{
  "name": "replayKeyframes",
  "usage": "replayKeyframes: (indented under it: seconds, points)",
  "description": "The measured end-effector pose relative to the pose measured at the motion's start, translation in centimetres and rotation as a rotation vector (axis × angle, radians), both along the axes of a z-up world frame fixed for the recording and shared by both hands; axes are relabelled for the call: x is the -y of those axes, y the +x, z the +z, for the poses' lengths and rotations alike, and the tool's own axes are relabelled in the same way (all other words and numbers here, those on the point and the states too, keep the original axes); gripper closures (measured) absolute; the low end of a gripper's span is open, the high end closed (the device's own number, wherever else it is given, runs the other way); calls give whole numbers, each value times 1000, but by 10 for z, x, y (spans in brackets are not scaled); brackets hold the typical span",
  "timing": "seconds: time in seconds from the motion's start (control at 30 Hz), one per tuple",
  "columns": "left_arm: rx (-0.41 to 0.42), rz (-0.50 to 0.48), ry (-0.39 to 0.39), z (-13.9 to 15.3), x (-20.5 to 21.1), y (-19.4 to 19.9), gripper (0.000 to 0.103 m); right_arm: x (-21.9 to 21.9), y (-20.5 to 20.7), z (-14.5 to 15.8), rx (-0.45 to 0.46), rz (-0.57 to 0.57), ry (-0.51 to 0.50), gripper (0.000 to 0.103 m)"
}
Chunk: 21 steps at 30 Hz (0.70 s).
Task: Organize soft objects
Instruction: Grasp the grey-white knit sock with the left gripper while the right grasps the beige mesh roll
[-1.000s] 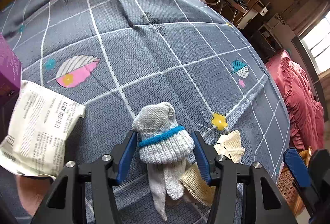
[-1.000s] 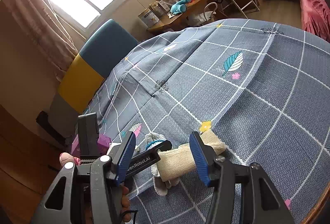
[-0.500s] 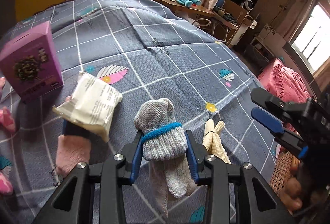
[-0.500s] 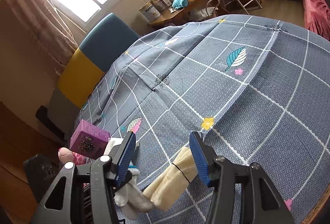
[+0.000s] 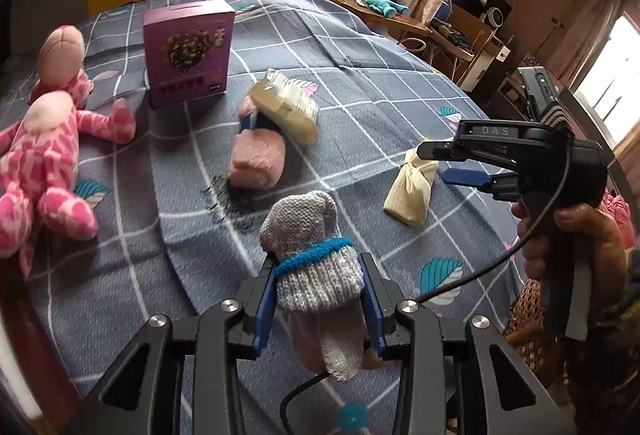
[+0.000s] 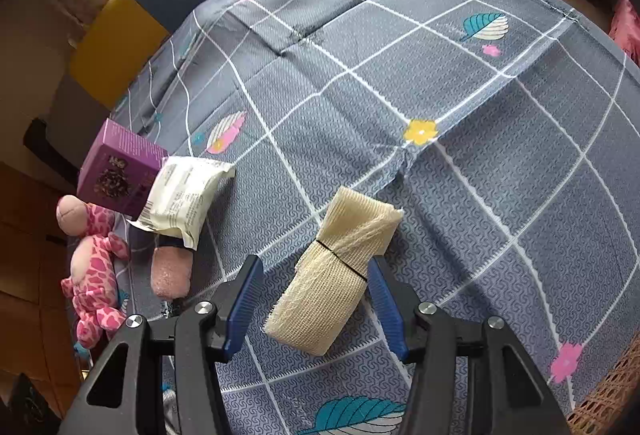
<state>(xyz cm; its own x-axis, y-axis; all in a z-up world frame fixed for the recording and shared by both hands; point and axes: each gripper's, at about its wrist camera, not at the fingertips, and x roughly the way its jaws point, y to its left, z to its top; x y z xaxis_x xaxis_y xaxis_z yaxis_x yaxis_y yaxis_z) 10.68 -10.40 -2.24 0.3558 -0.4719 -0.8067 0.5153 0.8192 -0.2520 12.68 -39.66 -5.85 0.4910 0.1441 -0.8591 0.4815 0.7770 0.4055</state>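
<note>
A grey knitted sock (image 5: 304, 219) with a blue band is clamped between the blue pads of my left gripper (image 5: 319, 263) and hangs above the bedspread (image 5: 360, 95). A cream mesh sock bundle (image 6: 352, 219) lies on the bed between the jaws of my right gripper (image 6: 314, 267), which is open: its left pad stands well clear and its right pad is next to the sock's edge. In the left wrist view the right gripper (image 5: 434, 163) is held by a hand over that cream sock (image 5: 408, 195).
A pink plush toy (image 5: 44, 155) lies at the left. A purple box (image 5: 188, 51) stands behind it. A white packet (image 5: 288, 107) rests on a pink sock (image 5: 256, 163). A wicker basket (image 6: 608, 387) sits off the bed's near right edge.
My left gripper closed on the grey sock and drew back and up with it, bringing the plush and box into view. The right gripper dropped lower over the cream sock.
</note>
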Motion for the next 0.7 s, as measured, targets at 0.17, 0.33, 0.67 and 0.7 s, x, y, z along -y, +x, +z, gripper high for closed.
replayKeyframes:
  seconds: [0.17,0.33,0.67,0.7]
  points:
    - [-40,28,-29,-8,-36,-14,65,-14,20,-13,-88,5,-109,48]
    - [-33,71,-19,-21,-50,-18,63,-47,34,-14,-126,152,-327,53]
    - [-45,145,27,-56,-36,4,58,-45,35,-31,-178,185,-314,48]
    - [-38,145,32,-57,-35,4,58,-46,35,-30,-179,188,-322,48]
